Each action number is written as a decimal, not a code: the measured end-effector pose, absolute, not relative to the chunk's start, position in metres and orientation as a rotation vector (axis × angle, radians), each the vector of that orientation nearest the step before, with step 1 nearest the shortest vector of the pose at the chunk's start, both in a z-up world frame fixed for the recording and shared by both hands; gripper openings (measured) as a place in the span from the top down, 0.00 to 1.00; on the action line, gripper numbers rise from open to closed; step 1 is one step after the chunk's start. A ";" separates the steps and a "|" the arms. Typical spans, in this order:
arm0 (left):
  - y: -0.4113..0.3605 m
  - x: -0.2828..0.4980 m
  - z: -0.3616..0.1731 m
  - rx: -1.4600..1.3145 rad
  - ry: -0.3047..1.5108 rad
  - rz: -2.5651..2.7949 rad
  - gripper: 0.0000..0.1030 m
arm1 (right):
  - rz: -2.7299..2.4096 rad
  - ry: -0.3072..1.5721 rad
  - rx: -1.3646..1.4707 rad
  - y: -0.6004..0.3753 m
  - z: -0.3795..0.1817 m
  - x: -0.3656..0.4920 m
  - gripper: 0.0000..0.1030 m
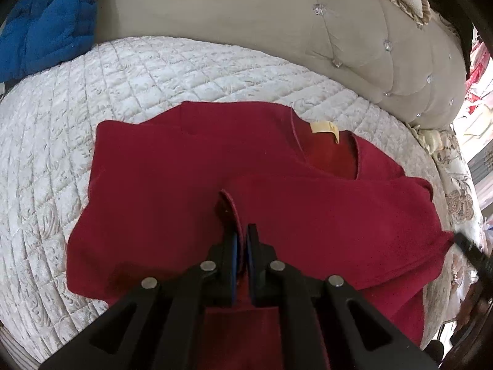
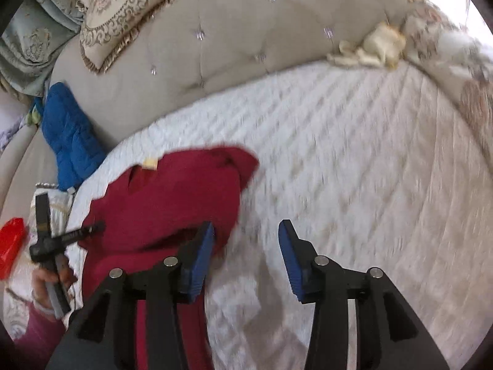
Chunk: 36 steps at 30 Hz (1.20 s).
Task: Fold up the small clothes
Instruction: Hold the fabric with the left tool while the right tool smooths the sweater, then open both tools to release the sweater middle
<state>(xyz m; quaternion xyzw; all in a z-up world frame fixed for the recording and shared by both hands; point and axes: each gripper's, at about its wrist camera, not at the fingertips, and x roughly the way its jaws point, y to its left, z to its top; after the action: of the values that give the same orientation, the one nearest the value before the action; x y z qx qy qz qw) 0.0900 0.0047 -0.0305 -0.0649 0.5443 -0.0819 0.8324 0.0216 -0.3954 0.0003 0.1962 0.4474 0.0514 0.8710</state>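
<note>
— Red shirt (image 1: 252, 191) lies spread on the quilted bed cover (image 1: 92, 98), neck and yellow label (image 1: 323, 128) toward the padded headboard (image 1: 277, 21). Where are we holding it?

— Our left gripper (image 1: 242, 240) is clamped on a raised ridge of the red cloth near the shirt's middle. Our right gripper (image 2: 246, 240) hangs with its blue pads (image 2: 201, 256) spread wide and nothing between them, over the cover just beside the shirt's right edge.

— What could go wrong?

— We judge the pinch is thin. The fabric looks soft and fleecy, so a fast lift could let it slip out, or drag a lower layer and bunch the fold. The right wrist view is blurred, so we cannot tell how near the pads are to the hem; closing blind could catch the quilt instead.

— And the surfaces?

— The cover is pale, stitched in diamonds, slightly glossy and lumpy, so the shirt may cling rather than slide. The headboard is beige, tufted with shiny buttons. A blue puffy garment (image 1: 46, 21) sits at the cover's far left corner, well apart.
</note>
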 end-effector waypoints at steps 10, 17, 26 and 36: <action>0.006 0.091 -0.036 -0.128 1.156 -0.174 0.91 | 0.147 0.978 0.339 -0.390 -0.013 0.094 0.78; 0.007 0.092 -0.038 -0.133 1.160 -0.173 0.88 | 0.114 0.935 0.279 -0.384 -0.035 0.140 1.00; 0.009 0.090 -0.038 -0.148 1.149 -0.185 0.88 | 0.106 0.987 0.560 -0.416 -0.034 0.111 0.83; 0.004 0.072 -0.017 -0.123 1.115 -0.205 0.65 | 0.240 1.072 0.453 -0.384 -0.034 0.049 1.00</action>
<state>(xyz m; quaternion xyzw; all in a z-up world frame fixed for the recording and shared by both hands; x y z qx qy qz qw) 0.0720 0.0042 -0.0170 -0.0584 0.5278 -0.0970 0.8418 0.0491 -0.3844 -0.0339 0.2133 0.5051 0.1131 0.8286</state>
